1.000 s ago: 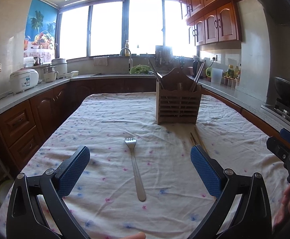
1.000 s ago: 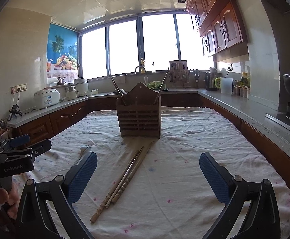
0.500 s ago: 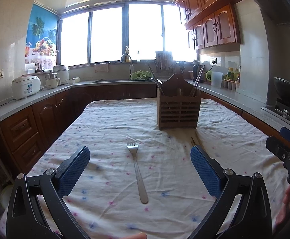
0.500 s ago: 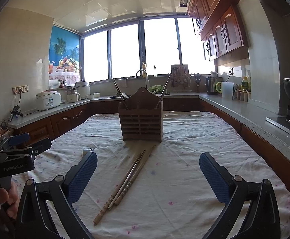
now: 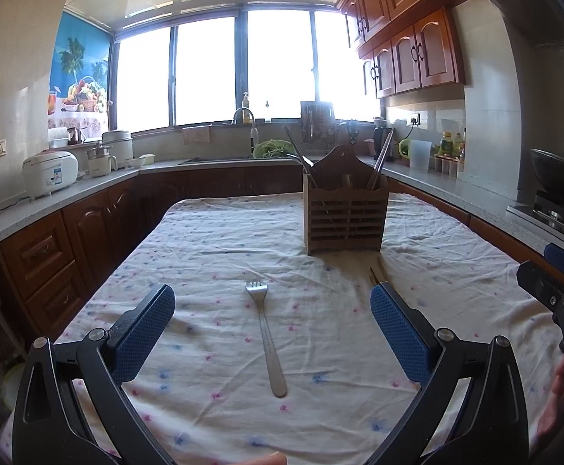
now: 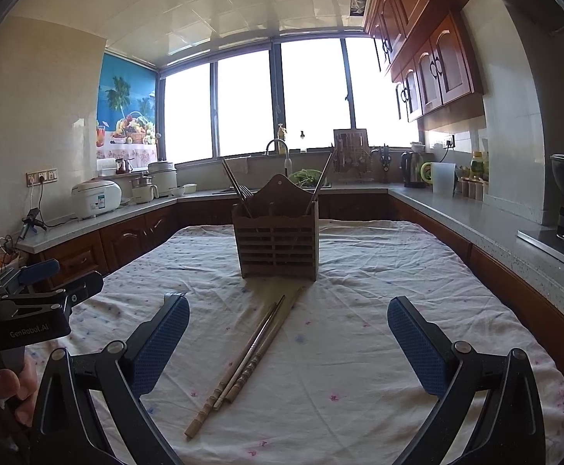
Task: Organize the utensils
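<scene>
Covering the surface, a floral cloth [image 5: 212,255] carries a slatted wooden utensil caddy [image 5: 345,219] at centre-rear w/ chopsticks inside. L gripper [image 5: 272,327]: fingers spread wide, empty, fork [image 5: 266,337] lying between them. R gripper [image 6: 288,339]: likewise released, straddling loose chopsticks [image 6: 239,364] just in front of caddy.

Sunlit kitchen: bright bay window [image 5: 243,69], dark wooden cabinets [image 5: 409,50], grey countertops [image 6: 487,224], tiled ceiling [image 6: 243,4].

Strong backlight from blown-out window [image 5: 243,73]; cabinets [image 6: 429,73] beside it perhaps underexposed; fisheye bending, dark corners.
</scene>
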`<state>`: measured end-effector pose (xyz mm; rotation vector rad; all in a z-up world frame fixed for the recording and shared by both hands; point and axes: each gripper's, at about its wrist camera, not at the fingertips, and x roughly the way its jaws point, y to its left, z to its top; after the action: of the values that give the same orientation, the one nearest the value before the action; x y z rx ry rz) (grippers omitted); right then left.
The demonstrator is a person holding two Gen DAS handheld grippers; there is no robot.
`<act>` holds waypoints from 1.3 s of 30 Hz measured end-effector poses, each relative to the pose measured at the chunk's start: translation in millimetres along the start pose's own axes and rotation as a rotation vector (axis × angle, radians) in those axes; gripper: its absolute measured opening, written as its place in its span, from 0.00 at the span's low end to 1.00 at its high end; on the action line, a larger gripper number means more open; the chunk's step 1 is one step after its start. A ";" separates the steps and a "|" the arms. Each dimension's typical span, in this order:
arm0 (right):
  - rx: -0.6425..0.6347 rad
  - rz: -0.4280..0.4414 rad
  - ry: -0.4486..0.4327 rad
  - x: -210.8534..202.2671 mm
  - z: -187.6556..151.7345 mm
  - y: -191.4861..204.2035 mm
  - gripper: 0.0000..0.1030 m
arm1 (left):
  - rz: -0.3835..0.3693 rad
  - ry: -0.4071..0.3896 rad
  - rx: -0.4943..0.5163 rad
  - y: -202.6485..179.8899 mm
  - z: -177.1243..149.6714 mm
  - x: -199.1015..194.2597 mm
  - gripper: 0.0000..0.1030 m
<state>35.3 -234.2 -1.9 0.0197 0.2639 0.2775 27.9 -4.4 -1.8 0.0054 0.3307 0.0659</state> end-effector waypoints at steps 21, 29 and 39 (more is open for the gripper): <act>-0.005 0.012 -0.014 -2.5 5.8 2.4 1.00 | 0.001 -0.004 0.009 -3.5 1.0 0.2 1.00; -0.001 0.013 -0.020 -3.3 7.2 2.2 1.00 | 0.002 -0.005 0.016 -5.1 0.9 0.4 1.00; -0.001 0.015 -0.022 -3.2 8.3 1.4 1.00 | 0.004 -0.004 0.014 -5.9 0.8 -0.9 1.00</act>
<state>34.1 -233.5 7.0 0.0240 0.2420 0.2925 27.7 -10.3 -0.9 0.0200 0.3271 0.0673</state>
